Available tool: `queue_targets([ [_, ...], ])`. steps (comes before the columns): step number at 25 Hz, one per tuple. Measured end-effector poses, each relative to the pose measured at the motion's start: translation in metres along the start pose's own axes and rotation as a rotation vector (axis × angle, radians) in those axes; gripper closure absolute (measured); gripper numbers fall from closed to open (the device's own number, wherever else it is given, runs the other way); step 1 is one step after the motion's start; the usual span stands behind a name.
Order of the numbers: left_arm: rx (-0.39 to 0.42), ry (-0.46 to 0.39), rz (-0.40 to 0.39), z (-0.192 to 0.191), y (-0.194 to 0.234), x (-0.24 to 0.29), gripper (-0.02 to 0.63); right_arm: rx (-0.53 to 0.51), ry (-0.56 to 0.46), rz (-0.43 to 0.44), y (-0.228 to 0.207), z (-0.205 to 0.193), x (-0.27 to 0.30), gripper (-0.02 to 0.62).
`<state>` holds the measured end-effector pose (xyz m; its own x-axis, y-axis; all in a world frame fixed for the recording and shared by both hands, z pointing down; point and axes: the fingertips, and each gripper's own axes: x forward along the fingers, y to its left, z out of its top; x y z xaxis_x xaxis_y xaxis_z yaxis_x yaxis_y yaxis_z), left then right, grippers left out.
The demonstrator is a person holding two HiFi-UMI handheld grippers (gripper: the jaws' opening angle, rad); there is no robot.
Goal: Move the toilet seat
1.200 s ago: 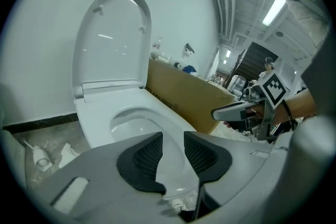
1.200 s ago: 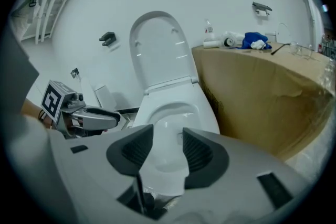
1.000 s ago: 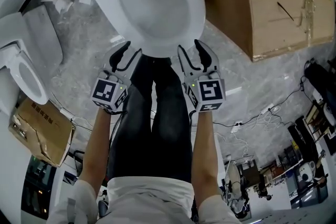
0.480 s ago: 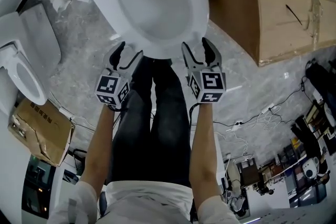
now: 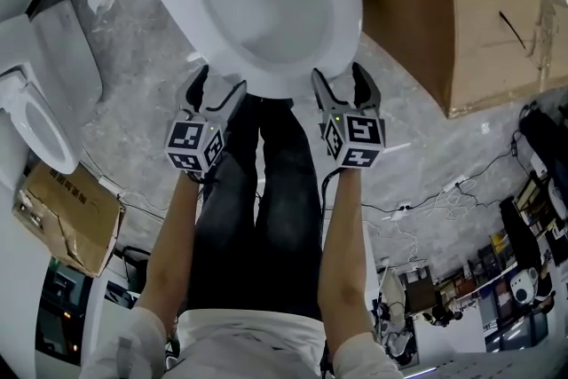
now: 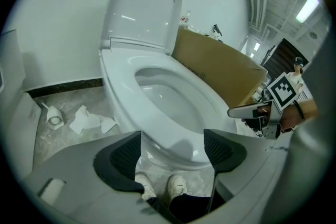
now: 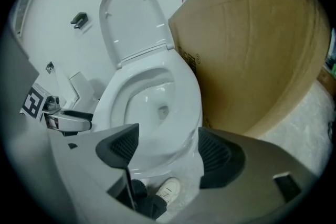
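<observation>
Left gripper [image 5: 220, 82] and right gripper [image 5: 338, 74] sank to 7 and 5 o'clock of the seat [image 5: 342, 4], fingers [image 6: 122, 152] just spread open, nothing clamped; lifting grasp judged imminent.

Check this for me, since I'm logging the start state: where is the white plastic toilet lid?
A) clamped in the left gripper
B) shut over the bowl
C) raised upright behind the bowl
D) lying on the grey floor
C: the white plastic toilet lid stands upright behind the white seat ring, covering nothing.
</observation>
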<state>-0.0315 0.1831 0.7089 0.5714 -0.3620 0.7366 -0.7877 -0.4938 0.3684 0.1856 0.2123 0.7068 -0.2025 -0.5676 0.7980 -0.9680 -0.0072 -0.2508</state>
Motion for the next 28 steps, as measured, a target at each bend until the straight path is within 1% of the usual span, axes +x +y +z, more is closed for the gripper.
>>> queue_targets([
  [1, -0.009, 0.007, 0.003, -0.002, 0.001, 0.001, 0.232, 0.012, 0.004, -0.003, -0.002, -0.002, 0.001, 0.239],
  [7, -0.026, 0.036, -0.005, -0.013, -0.001, 0.014, 0.227, 0.042, 0.032, 0.024, -0.002, -0.015, 0.013, 0.232],
  [8, -0.030, 0.035, -0.005, -0.012, -0.001, 0.016, 0.218, 0.054, 0.031, 0.031, -0.003, -0.016, 0.015, 0.229],
  [12, -0.048, 0.023, -0.008, -0.012, -0.002, 0.017, 0.218, 0.077, 0.027, 0.064, -0.002, -0.017, 0.018, 0.216],
  [15, -0.062, 0.021, -0.022, -0.012, -0.001, 0.014, 0.224, 0.107, 0.022, 0.067, 0.001, -0.015, 0.018, 0.213],
  [17, -0.063, 0.024, -0.029, -0.011, -0.001, 0.013, 0.225, 0.137, 0.017, 0.066, 0.002, -0.013, 0.017, 0.213],
  [22, -0.068, 0.027, -0.035, -0.010, -0.003, 0.011, 0.227, 0.166, 0.015, 0.076, 0.004, -0.010, 0.015, 0.213],
  [28, -0.035, 0.020, -0.036, -0.002, -0.010, 0.000, 0.227, 0.224, -0.047, 0.089, 0.009, 0.003, -0.001, 0.215],
])
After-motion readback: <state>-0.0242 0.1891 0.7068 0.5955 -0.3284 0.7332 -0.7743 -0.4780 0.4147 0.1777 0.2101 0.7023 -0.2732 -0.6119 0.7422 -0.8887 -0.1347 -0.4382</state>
